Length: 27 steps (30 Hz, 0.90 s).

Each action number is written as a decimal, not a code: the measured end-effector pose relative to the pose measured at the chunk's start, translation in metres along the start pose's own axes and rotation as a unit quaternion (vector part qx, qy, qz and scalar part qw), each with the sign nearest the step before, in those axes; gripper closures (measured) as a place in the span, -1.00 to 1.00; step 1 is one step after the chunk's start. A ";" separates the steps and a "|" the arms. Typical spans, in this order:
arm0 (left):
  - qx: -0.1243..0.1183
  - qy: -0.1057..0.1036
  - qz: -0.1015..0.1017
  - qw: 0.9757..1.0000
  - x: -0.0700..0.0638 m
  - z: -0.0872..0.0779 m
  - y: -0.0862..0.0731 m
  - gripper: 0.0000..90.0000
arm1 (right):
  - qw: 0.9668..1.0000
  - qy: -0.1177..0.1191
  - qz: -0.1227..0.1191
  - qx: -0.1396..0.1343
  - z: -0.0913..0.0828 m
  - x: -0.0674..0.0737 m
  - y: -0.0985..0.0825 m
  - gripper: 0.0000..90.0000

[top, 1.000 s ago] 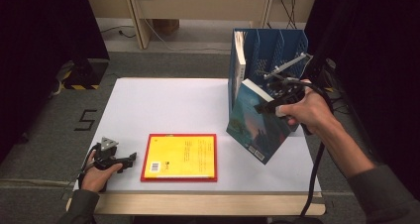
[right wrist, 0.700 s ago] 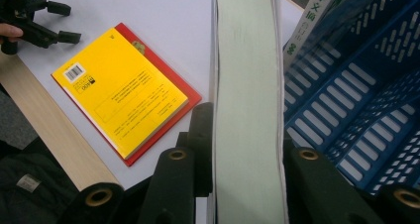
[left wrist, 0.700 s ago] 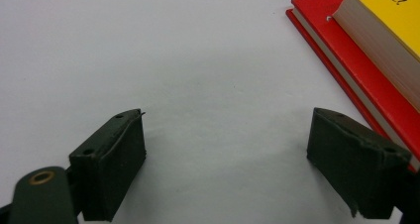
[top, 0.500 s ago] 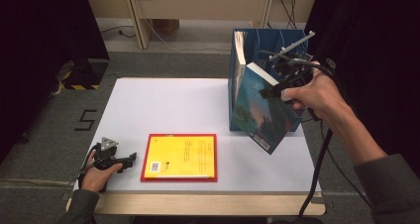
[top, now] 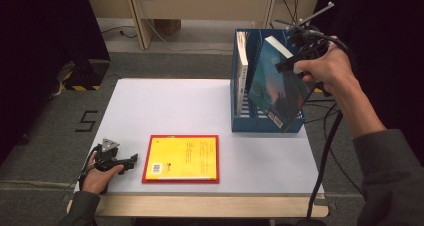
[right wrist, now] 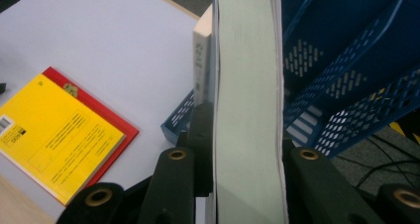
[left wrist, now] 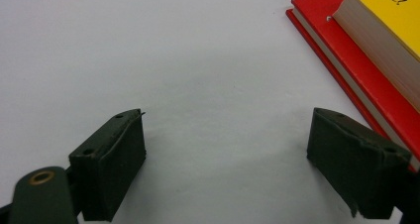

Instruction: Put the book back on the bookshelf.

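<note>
Above the white worktop (top: pixel 200 111), the right gripper (top: pixel 300 61) clamps a teal book (top: pixel 272 88), tilting it to slot into the blue file rack (top: pixel 240 121), while the left gripper (top: pixel 117 162) rests with jaws parted.

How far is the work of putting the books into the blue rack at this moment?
Done: one book stands in the blue rack. In hand: the right gripper clamps the teal book, tilted over the rack, not yet seated. Left: the yellow book on the red book lie flat beside the open left gripper.
</note>
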State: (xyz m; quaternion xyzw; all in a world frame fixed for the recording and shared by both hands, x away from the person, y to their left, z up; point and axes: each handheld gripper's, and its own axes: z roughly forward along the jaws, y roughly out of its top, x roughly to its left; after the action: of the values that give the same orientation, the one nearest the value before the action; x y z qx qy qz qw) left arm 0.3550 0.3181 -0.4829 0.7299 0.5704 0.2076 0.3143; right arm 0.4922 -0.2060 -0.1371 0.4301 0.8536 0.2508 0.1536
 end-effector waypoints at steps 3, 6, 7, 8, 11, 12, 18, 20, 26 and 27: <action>0.000 0.000 0.001 1.000 0.000 0.000 0.000 -0.69 | 1.000 -0.013 0.019 -0.006 -0.002 -0.010 0.005 0.64; 0.000 0.000 0.000 1.000 0.000 0.000 0.000 -0.69 | 0.999 -0.026 0.026 -0.007 0.000 -0.018 0.010 0.64; 0.000 0.000 0.000 1.000 0.000 0.000 0.000 -0.69 | 0.999 -0.026 0.026 -0.007 0.000 -0.018 0.010 0.64; 0.000 0.000 0.000 1.000 0.000 0.000 0.000 -0.69 | 0.999 -0.031 0.024 -0.005 0.000 -0.019 0.011 0.64; 0.000 0.000 0.001 1.000 0.000 0.000 0.000 -0.69 | 0.999 -0.037 0.029 -0.003 0.004 -0.027 0.013 0.64; 0.000 0.000 0.001 1.000 0.000 0.000 0.000 -0.69 | 0.999 -0.038 0.035 -0.003 0.008 -0.032 0.013 0.64; 0.000 0.000 0.001 1.000 0.000 0.000 0.000 -0.69 | 0.997 -0.043 0.057 -0.003 0.023 -0.048 0.017 0.64; 0.000 0.000 0.001 1.000 0.000 0.000 0.000 -0.69 | 0.997 -0.044 0.069 -0.008 0.028 -0.054 0.018 0.64; 0.000 0.000 0.001 1.000 0.000 0.000 0.000 -0.69 | 0.994 -0.040 0.097 -0.022 0.042 -0.068 0.019 0.64; 0.000 0.000 0.001 1.000 0.000 0.000 0.000 -0.69 | 0.994 -0.040 0.097 -0.022 0.042 -0.068 0.019 0.64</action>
State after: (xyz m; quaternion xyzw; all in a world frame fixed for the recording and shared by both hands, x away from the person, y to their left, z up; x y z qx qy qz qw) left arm 0.3551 0.3181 -0.4829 0.7305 0.5697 0.2077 0.3139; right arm 0.5642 -0.2393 -0.1579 0.5168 0.7954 0.2656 0.1720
